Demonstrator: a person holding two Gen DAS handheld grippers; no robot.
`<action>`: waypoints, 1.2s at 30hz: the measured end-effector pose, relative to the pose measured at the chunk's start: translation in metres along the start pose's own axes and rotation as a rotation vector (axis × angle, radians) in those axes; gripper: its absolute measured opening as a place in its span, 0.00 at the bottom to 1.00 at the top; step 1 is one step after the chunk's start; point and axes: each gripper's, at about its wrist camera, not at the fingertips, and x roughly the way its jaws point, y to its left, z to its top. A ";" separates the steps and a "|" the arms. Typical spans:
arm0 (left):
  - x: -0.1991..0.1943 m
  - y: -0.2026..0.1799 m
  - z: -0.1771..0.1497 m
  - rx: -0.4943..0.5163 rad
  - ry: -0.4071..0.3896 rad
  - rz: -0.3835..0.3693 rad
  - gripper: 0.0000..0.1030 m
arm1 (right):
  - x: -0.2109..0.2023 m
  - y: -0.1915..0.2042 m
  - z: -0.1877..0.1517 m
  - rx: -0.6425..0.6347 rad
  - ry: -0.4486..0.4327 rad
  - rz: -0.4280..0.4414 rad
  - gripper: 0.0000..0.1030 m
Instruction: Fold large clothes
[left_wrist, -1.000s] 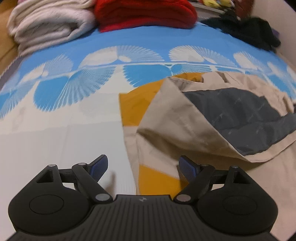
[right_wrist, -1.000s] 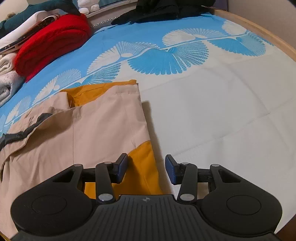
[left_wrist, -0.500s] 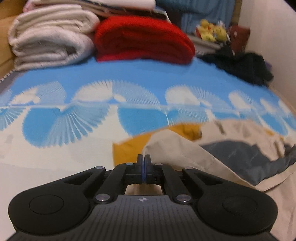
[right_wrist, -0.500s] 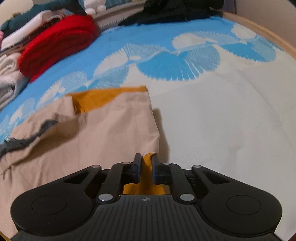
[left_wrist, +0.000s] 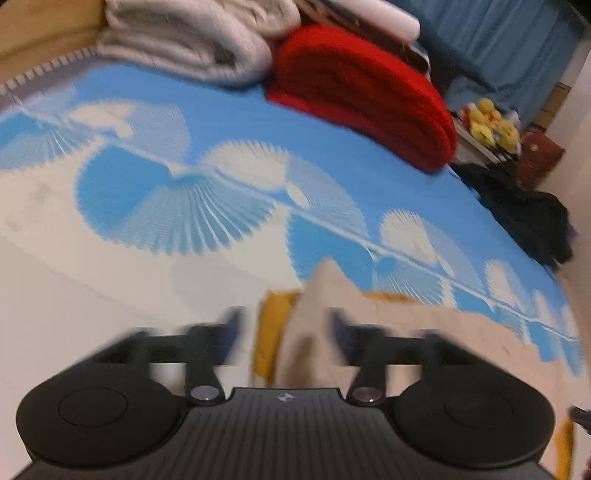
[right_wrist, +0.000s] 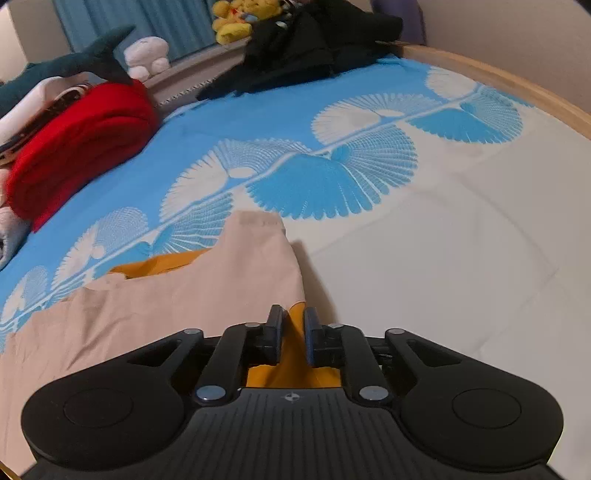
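Note:
A large beige and orange garment lies on the blue and white bedspread. In the right wrist view my right gripper is shut on the garment's orange edge, which sits pinched between the narrow-set fingers. In the left wrist view, which is blurred, my left gripper is open, its fingers wide apart on either side of a raised fold of the garment. An orange strip shows beside the beige fold there.
A folded red blanket and a white blanket lie at the far side of the bed. A black pile of clothes and plush toys sit at the head. A wooden bed rim runs along the right.
My left gripper was shut half a second ago and has opened, and its view has swung and tilted. My right gripper stays shut on the orange edge and has lifted and moved forward.

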 end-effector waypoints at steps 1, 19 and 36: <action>0.006 0.001 -0.002 0.001 0.028 -0.004 0.70 | 0.001 -0.001 0.001 -0.002 0.000 0.005 0.17; -0.003 -0.014 -0.009 0.156 -0.199 0.076 0.00 | -0.036 0.024 0.009 -0.041 -0.284 0.130 0.03; -0.131 -0.030 -0.033 0.214 -0.148 -0.009 0.21 | -0.132 0.019 -0.004 -0.099 -0.410 0.069 0.29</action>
